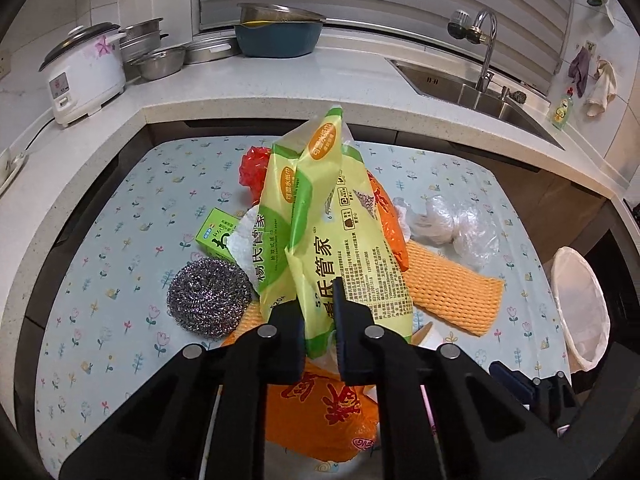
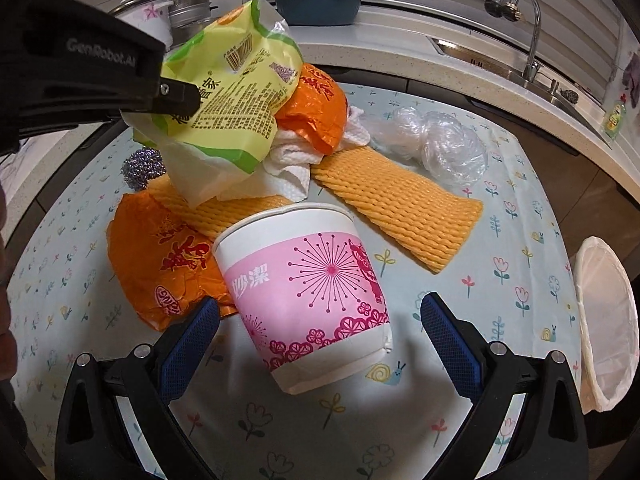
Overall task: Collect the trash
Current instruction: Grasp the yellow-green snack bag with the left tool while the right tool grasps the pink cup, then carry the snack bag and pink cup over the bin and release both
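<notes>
My left gripper (image 1: pixel 318 332) is shut on a yellow-green paper-towel wrapper (image 1: pixel 324 216) and holds it up above the trash pile; the wrapper also shows in the right wrist view (image 2: pixel 236 92). My right gripper (image 2: pixel 320 332) is open, its blue-padded fingers either side of a pink-and-white paper cup (image 2: pixel 308 300) that lies tilted on the flowered tablecloth (image 2: pixel 500 280). Under the wrapper lie orange plastic bags (image 2: pixel 160 264), white paper towel (image 2: pixel 288 168), orange foam netting (image 2: pixel 404 208) and a clear plastic bag (image 2: pixel 440 140).
A lined waste bin (image 2: pixel 608 320) stands off the table's right edge. A steel scourer (image 1: pixel 208 296), a small green box (image 1: pixel 214 236) and a red net (image 1: pixel 254 168) lie at the left. Countertop with rice cooker (image 1: pixel 84 76), pots and sink (image 1: pixel 472 88) behind.
</notes>
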`<state>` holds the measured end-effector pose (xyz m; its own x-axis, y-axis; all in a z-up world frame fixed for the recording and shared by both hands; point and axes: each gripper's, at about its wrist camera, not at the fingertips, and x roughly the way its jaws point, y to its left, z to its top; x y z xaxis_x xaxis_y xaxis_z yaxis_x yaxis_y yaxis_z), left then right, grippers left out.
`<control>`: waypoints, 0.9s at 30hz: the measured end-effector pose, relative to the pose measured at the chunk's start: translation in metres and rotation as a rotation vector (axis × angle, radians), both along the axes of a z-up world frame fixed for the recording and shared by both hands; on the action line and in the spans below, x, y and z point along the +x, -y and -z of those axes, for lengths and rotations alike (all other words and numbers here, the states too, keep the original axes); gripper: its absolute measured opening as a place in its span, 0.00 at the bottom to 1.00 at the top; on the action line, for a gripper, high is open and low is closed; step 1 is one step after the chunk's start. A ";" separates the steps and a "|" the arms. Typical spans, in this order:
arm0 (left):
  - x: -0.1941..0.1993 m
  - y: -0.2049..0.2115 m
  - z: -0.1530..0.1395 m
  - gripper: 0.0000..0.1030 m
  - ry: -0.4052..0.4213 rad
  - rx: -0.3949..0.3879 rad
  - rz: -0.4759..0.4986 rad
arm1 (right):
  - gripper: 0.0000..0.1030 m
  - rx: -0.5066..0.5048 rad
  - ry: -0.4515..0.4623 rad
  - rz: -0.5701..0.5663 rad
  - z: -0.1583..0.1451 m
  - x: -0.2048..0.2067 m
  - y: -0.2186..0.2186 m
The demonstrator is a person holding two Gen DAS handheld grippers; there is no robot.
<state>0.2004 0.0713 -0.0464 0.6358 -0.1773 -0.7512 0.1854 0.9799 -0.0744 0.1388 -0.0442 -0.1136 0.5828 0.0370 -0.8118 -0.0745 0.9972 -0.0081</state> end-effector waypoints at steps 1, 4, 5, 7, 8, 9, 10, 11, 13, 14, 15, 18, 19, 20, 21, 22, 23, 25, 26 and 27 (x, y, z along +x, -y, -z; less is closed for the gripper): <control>0.000 0.000 0.000 0.10 -0.001 -0.003 0.001 | 0.93 0.000 -0.005 0.000 0.003 0.003 0.000; -0.001 0.000 0.002 0.10 -0.003 -0.003 0.003 | 0.93 0.014 -0.014 0.004 0.008 0.009 0.002; -0.001 0.000 0.002 0.10 -0.003 -0.004 0.002 | 0.88 0.022 -0.010 0.003 0.007 0.009 0.003; -0.002 0.000 0.002 0.10 -0.001 -0.001 0.004 | 0.78 0.037 -0.012 -0.002 0.006 0.009 0.005; -0.002 0.000 0.002 0.10 -0.001 -0.002 0.004 | 0.78 0.044 -0.008 -0.002 0.005 0.008 0.006; -0.003 0.000 0.002 0.10 0.000 -0.004 0.004 | 0.78 0.053 -0.001 -0.003 0.004 0.007 0.008; -0.004 0.001 0.001 0.10 0.002 -0.004 0.006 | 0.77 0.061 0.006 -0.004 0.002 0.005 0.010; -0.006 0.002 0.001 0.09 0.005 -0.002 0.006 | 0.74 0.065 0.013 -0.004 0.000 0.003 0.011; -0.009 0.003 -0.001 0.09 0.008 -0.003 0.009 | 0.68 0.072 0.024 -0.005 -0.006 -0.002 0.014; -0.011 0.004 -0.002 0.09 0.010 -0.004 0.010 | 0.62 0.075 0.025 -0.004 -0.008 -0.004 0.016; -0.013 0.006 -0.003 0.09 0.011 -0.007 0.012 | 0.58 0.083 0.024 -0.003 -0.010 -0.006 0.019; -0.021 0.010 -0.009 0.09 0.020 -0.016 0.020 | 0.48 0.105 0.030 0.009 -0.014 -0.012 0.028; -0.024 0.012 -0.011 0.09 0.023 -0.018 0.024 | 0.44 0.111 0.032 0.014 -0.015 -0.014 0.031; -0.026 0.014 -0.013 0.09 0.026 -0.017 0.027 | 0.38 0.118 0.032 0.018 -0.016 -0.015 0.034; -0.029 0.016 -0.015 0.08 0.030 -0.016 0.029 | 0.33 0.129 0.029 0.021 -0.017 -0.017 0.038; -0.031 0.017 -0.016 0.08 0.031 -0.016 0.031 | 0.30 0.143 0.027 0.023 -0.018 -0.017 0.041; -0.033 0.018 -0.017 0.08 0.030 -0.017 0.032 | 0.29 0.152 0.028 0.029 -0.020 -0.019 0.044; -0.037 0.020 -0.017 0.08 0.029 -0.014 0.033 | 0.29 0.155 0.027 0.034 -0.021 -0.023 0.049; -0.039 0.021 -0.016 0.08 0.027 -0.014 0.033 | 0.29 0.153 0.026 0.036 -0.021 -0.024 0.050; -0.040 0.022 -0.016 0.08 0.025 -0.012 0.034 | 0.29 0.155 0.024 0.036 -0.021 -0.025 0.051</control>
<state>0.1608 0.0491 -0.0308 0.6481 -0.2076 -0.7327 0.2203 0.9721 -0.0806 0.1137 -0.0955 -0.0925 0.6054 0.1390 -0.7837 -0.0402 0.9887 0.1444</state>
